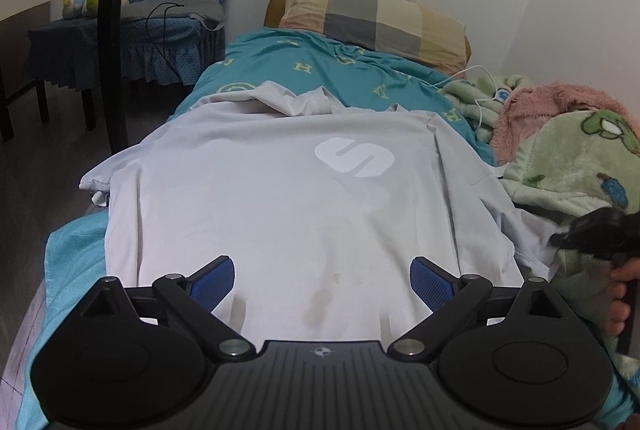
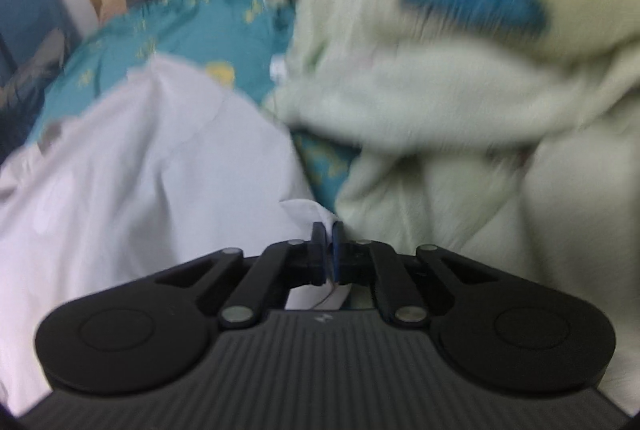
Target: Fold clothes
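While your left tongs [image 1: 322, 280] hover with their blue pads spread wide and empty, a pale grey T-shirt [image 1: 288, 197] lies spread flat on the bed below them. Its white "S" logo [image 1: 354, 157] faces up, toward the far right of the cloth. A few faint brownish stains [image 1: 320, 300] mark the fabric between the pads. The shirt rests on a teal sheet [image 1: 320, 69] printed with yellow letters. A checked pillow [image 1: 372, 17] sits at the head of the bed, against the wall.

Your right tongs [image 2: 327, 254] are pressed together, pinching a small fold at the shirt's edge [image 2: 308, 209]. That view is blurred. From the left view, the right tool [image 1: 588, 230] shows at the shirt's right side, with your fingers [image 1: 624, 290] wrapped on its handle. A green fleece blanket [image 2: 460, 129] with cartoon prints is bunched just beside the shirt on the right. A pink fleece [image 1: 544, 109] lies against it, farther up the bed. A chair with blue covers [image 1: 168, 29] stands left of the bed.
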Motion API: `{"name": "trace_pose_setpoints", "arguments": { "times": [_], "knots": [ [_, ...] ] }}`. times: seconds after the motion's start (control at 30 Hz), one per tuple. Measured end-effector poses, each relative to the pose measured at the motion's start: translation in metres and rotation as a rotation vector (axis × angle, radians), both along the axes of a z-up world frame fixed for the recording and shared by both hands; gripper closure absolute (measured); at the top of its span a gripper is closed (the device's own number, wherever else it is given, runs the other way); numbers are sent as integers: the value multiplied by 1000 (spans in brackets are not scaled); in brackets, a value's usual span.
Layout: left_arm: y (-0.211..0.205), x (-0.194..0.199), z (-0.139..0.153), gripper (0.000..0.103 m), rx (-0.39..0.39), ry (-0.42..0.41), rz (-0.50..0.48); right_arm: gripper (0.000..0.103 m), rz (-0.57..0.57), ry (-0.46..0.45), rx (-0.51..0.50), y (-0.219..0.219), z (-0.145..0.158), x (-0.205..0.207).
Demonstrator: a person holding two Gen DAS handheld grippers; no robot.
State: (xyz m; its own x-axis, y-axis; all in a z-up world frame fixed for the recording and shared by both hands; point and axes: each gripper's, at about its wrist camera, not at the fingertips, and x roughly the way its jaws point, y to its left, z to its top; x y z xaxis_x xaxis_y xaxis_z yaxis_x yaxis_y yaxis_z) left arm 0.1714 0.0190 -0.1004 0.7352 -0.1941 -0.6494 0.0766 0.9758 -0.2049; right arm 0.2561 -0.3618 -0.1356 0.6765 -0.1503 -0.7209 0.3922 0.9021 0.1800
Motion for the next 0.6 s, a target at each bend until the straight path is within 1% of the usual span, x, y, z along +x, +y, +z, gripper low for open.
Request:
{"name": "trace_pose_setpoints", "arguments": {
  "times": [0.1,0.17,0.27,0.37,0.5,0.53,0.6],
  "knots": [
    [3,2,0,7,-8,0,15,98,-26,-110,-15,-8,40,-5],
    [5,3,0,7,-16,4,21,98,-44,-153,-58,-17,65,1],
    [6,5,1,7,-17,-1,28,98,-74,-179,-166,-33,98,20],
    [9,7,5,7,-25,-11,37,98,-78,-165,-195,-38,115,43],
    [16,10,14,7,-15,-44,53,98,-81,-142,-223,-43,137,73],
    [18,10,16,7,-11,-53,59,98,-67,-153,-205,-36,144,76],
    [27,10,21,6,-9,-66,78,98,-19,-176,-149,-8,156,77]
  ]
}}
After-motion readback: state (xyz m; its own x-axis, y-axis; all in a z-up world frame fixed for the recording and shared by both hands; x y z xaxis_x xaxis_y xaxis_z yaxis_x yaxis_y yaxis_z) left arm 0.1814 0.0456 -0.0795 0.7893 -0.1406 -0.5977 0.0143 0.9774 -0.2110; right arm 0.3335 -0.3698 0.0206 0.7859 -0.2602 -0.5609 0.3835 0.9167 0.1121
